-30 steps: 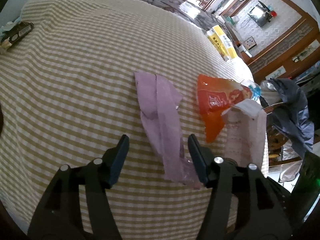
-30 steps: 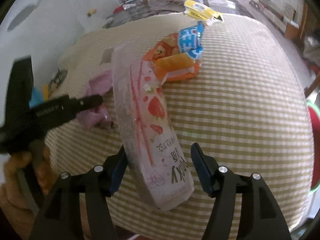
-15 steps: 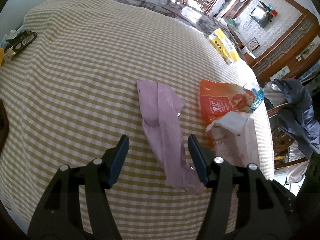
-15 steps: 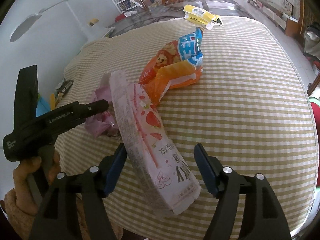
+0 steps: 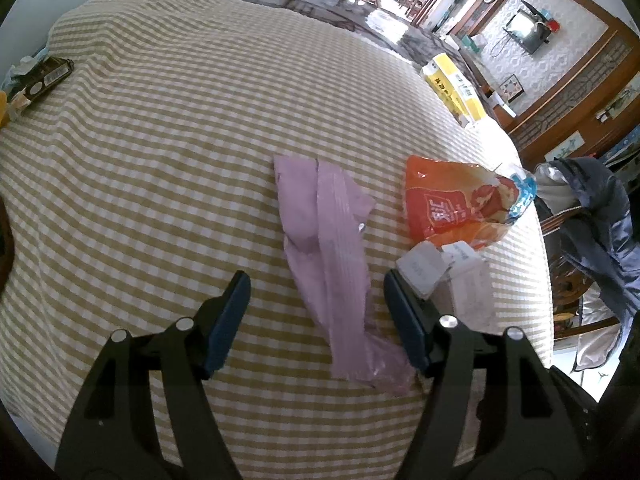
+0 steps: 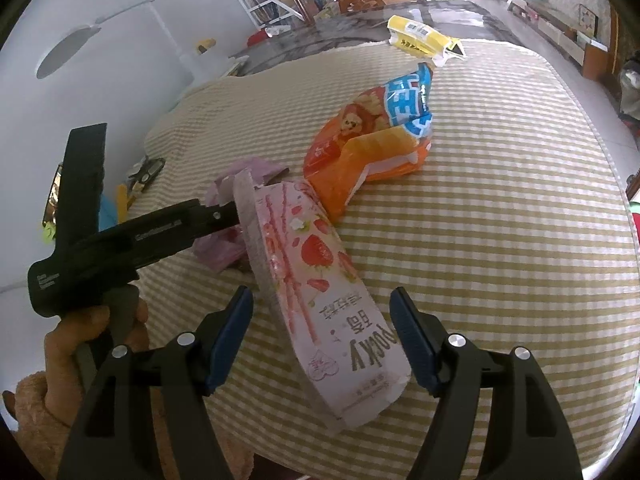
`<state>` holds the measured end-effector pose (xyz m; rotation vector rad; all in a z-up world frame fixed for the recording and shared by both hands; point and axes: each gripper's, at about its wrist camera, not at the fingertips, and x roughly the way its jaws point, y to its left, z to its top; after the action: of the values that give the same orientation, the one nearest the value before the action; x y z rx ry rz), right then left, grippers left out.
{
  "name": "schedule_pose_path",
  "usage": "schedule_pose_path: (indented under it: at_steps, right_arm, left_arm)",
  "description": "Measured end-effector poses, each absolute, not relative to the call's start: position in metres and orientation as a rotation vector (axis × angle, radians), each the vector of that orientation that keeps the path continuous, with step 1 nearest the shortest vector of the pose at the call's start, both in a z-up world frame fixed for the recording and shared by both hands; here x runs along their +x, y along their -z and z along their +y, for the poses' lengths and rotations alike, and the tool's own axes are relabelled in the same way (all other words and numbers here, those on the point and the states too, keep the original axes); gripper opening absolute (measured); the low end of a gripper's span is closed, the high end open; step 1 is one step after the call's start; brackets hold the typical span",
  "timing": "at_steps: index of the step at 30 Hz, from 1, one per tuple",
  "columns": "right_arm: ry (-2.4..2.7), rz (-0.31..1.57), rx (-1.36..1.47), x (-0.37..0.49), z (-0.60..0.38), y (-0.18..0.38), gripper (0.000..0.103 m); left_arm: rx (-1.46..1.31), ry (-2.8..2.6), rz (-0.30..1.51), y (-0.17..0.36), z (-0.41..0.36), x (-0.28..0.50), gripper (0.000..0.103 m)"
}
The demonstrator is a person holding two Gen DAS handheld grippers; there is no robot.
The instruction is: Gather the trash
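A crumpled purple wrapper (image 5: 324, 248) lies on the checked tablecloth (image 5: 160, 160). It runs between the fingers of my left gripper (image 5: 316, 280), whose jaws are opening and whose pads do not touch it. A pink Pocky box (image 6: 316, 280) rests flat between the fingers of my right gripper (image 6: 320, 294), which is open with a gap on both sides. Beyond the box sits an orange and blue snack bag (image 6: 372, 140). The left wrist view shows the same bag (image 5: 452, 208) and the box end (image 5: 460, 280) behind the right finger.
A yellow packet (image 6: 420, 36) lies at the far table edge. A dark wrapper (image 5: 44, 80) and scissors (image 6: 146, 170) sit at the left side. A jacket on a chair (image 5: 592, 216) stands beyond the right edge. A hand (image 6: 80, 336) holds the left tool.
Both grippers' jaws stand wider than before. The Pocky box, earlier against the right gripper's left finger and tilted up, has settled flat onto the cloth.
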<state>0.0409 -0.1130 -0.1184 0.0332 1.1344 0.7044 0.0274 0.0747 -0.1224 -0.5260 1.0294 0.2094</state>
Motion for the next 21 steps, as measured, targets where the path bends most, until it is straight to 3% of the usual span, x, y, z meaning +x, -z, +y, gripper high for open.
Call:
schedule_pose_path:
  at_steps: [1,6,8,14,19,21]
  right_arm:
    - [-0.707,1.137,0.03,0.04,-0.112,0.119,0.07]
    - [-0.704,1.147,0.012,0.038,-0.107,0.122,0.071]
    - [-0.7,1.146,0.008,0.038,-0.106,0.123,0.071]
    - [-0.672,1.104,0.018,0.038,-0.112,0.119,0.07]
    - [-0.693,1.1,0.007,0.037,-0.11,0.12,0.046]
    - [-0.7,1.086,-0.015,0.034,-0.108,0.117,0.043]
  left_arm:
    - [-0.514,-0.213,1.031,0.123,0.073,0.028,0.065]
    - [-0.478,-0.19,1.046,0.124,0.066,0.03,0.037]
    - [-0.471,-0.175,1.051,0.125,0.062,0.03,0.031]
    - [-0.46,-0.158,1.018,0.117,0.06,0.028,0.027]
    - [-0.486,-0.152,1.003,0.114,0.063,0.026,0.027]
    - [-0.484,-0.154,0.999,0.113,0.064,0.025,0.027]
